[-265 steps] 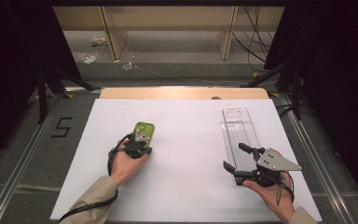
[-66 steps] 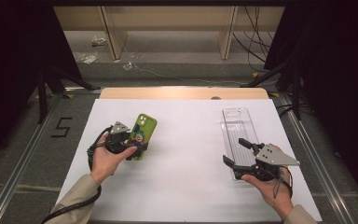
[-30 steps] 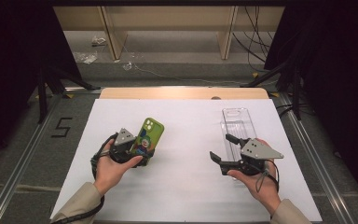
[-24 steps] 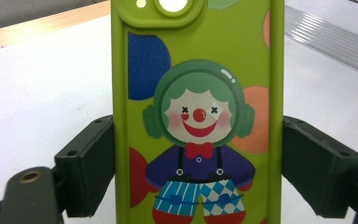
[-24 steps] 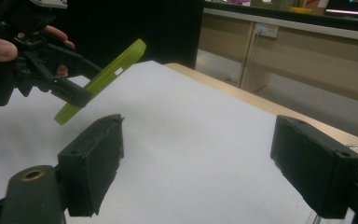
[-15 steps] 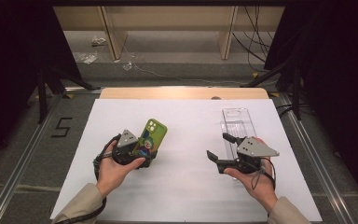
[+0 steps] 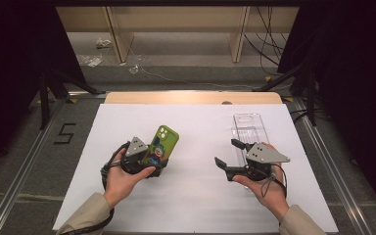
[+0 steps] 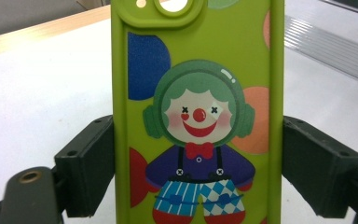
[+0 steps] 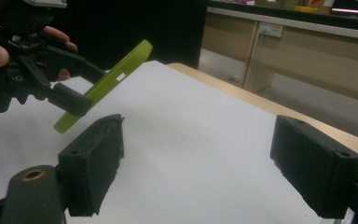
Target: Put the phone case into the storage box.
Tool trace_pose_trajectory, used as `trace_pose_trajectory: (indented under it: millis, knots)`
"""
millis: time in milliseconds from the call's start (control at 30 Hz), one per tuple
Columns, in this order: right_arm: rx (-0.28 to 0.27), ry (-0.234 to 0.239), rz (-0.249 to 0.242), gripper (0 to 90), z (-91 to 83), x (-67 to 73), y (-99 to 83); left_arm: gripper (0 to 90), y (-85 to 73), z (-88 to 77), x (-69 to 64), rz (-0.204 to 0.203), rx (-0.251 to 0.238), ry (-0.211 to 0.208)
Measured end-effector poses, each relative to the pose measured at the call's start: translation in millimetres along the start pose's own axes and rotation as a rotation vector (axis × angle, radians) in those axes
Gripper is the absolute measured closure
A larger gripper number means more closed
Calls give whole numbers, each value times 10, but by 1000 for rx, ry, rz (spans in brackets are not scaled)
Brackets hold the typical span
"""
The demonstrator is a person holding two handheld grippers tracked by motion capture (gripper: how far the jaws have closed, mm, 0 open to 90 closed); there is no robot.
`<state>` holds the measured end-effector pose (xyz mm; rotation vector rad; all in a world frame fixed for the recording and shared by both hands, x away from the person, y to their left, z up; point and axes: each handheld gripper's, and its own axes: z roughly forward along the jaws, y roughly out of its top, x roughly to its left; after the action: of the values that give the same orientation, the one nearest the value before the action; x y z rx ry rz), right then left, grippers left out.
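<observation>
A lime-green phone case (image 7: 162, 145) printed with a clown is held tilted above the white sheet, camera hole at its far end. My left gripper (image 7: 152, 161) is shut on it. In the left gripper view both pads (image 8: 91, 168) press the long edges of the case (image 8: 198, 116). My right gripper (image 7: 226, 152) stands open at the right with its jaws turned left toward the case and nothing between them. The right gripper view has its own jaws (image 9: 196, 172) wide apart over bare sheet, with the green case (image 9: 116, 77) edge-on in the left gripper (image 9: 81, 88) farther off.
A clear plastic phone case (image 7: 248, 128) lies flat on the white sheet (image 7: 196, 205) just behind my right hand. The sheet's wooden far edge (image 7: 191, 97) runs across the back. Dark stands and cables sit beyond the table on both sides.
The left gripper has carried the green case up off the sheet and rightward, tilting it. The right gripper has moved left, away from the clear case. Over the last half second both barely shifted.
</observation>
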<state>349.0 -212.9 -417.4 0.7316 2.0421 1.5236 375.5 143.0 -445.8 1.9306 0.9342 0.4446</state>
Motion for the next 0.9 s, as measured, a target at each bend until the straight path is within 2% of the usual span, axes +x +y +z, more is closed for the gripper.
trace_pose_trajectory:
  millis: [900]
  knots:
    - [8, 12, -3, 182, 77, 34, 19, 163, 36, 102, -257, 53, -18, -50]
